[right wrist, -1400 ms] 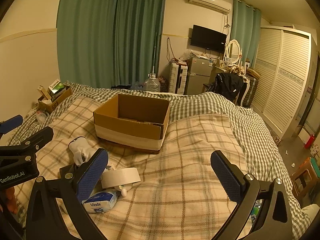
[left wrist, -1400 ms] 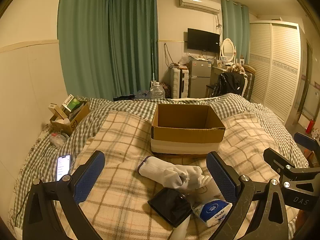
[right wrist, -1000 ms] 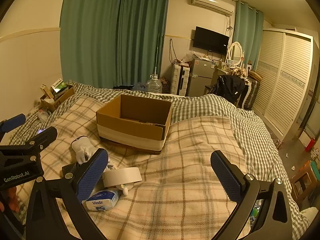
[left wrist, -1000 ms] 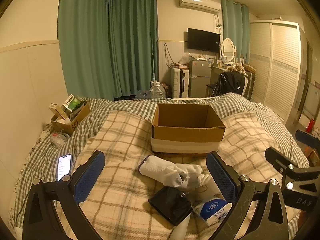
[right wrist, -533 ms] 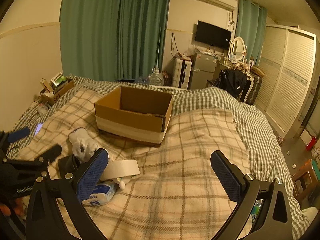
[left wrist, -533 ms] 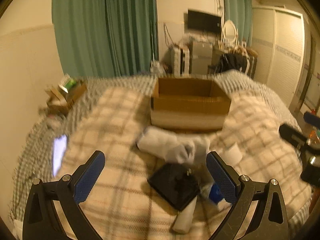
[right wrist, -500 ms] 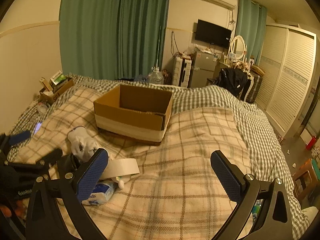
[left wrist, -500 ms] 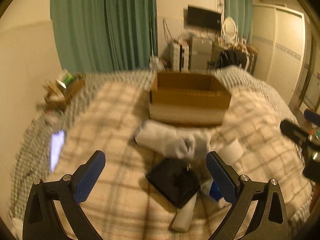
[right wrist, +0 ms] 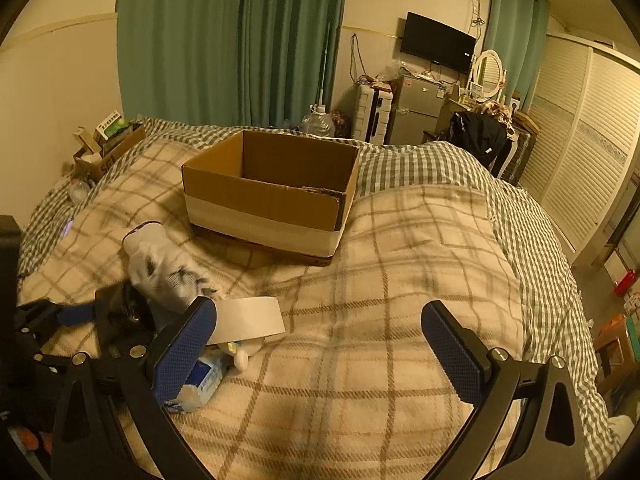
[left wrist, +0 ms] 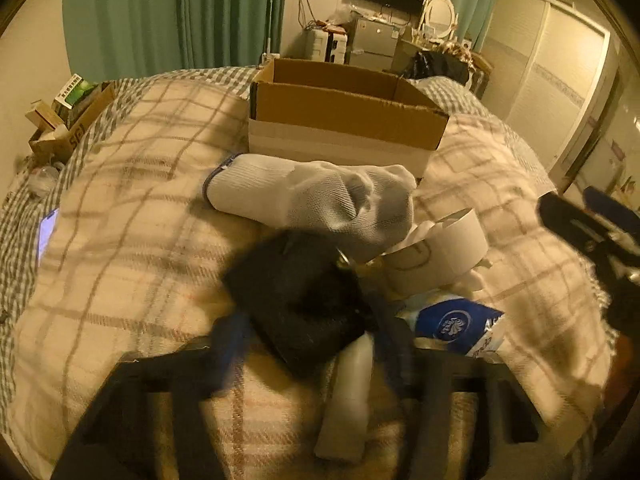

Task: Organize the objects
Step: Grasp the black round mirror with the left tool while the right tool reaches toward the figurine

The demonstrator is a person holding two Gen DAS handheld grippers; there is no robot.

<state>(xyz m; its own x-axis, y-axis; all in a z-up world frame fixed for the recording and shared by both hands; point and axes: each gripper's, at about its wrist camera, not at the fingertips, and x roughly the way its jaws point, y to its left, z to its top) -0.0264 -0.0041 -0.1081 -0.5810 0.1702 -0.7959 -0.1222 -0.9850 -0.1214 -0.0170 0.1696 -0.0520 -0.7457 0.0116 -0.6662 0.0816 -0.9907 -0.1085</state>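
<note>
Wallet (left wrist: 304,300) between left gripper (left wrist: 310,344) jaws, half closed; right gripper (right wrist: 320,344) jaws spread, empty.

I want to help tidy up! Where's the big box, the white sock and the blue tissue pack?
cardboard box (right wrist: 264,200): right wrist view, on its front brown wall.
white sock (left wrist: 320,200): left wrist view, on the middle of its knit fabric.
blue tissue pack (left wrist: 452,326): left wrist view, on its blue printed face.

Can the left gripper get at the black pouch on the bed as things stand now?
Probably yes. The left gripper is already down at the black pouch, a finger on each side, and nothing lies on its near end. Only the white glove overlaps its far edge.
</note>
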